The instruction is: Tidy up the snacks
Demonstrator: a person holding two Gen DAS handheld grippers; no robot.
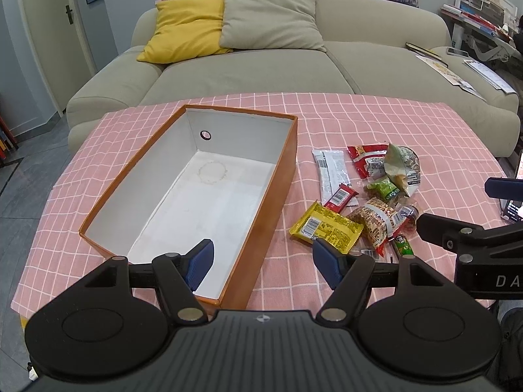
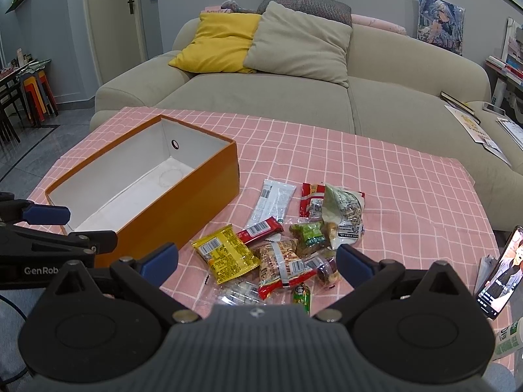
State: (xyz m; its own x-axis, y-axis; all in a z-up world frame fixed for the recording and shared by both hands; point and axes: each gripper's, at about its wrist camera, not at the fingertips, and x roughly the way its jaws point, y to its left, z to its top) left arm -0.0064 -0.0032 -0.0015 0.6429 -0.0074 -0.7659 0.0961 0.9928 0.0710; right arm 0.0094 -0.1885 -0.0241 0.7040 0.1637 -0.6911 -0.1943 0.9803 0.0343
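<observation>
An orange box (image 1: 287, 170) (image 2: 202, 183) with a white, bare inside stands on the pink checked tablecloth. To its right lies a heap of snack packets: a yellow packet (image 1: 327, 228) (image 2: 225, 254), a red bar (image 1: 340, 196) (image 2: 261, 228), a white packet (image 1: 331, 170) (image 2: 274, 202), a peanut bag (image 1: 376, 222) (image 2: 281, 261) and a pale green bag (image 1: 402, 166) (image 2: 343, 212). My left gripper (image 1: 263, 261) hovers open over the box's near right corner. My right gripper (image 2: 256, 261) hangs open just above the near side of the heap. Neither holds anything.
A beige sofa (image 1: 248, 72) with a yellow cushion (image 1: 186, 29) stands behind the table. A lit phone (image 2: 500, 274) leans at the table's right edge, with a green-and-white bottle (image 2: 506, 339) beside it. Stools (image 2: 36, 94) and a door are at far left.
</observation>
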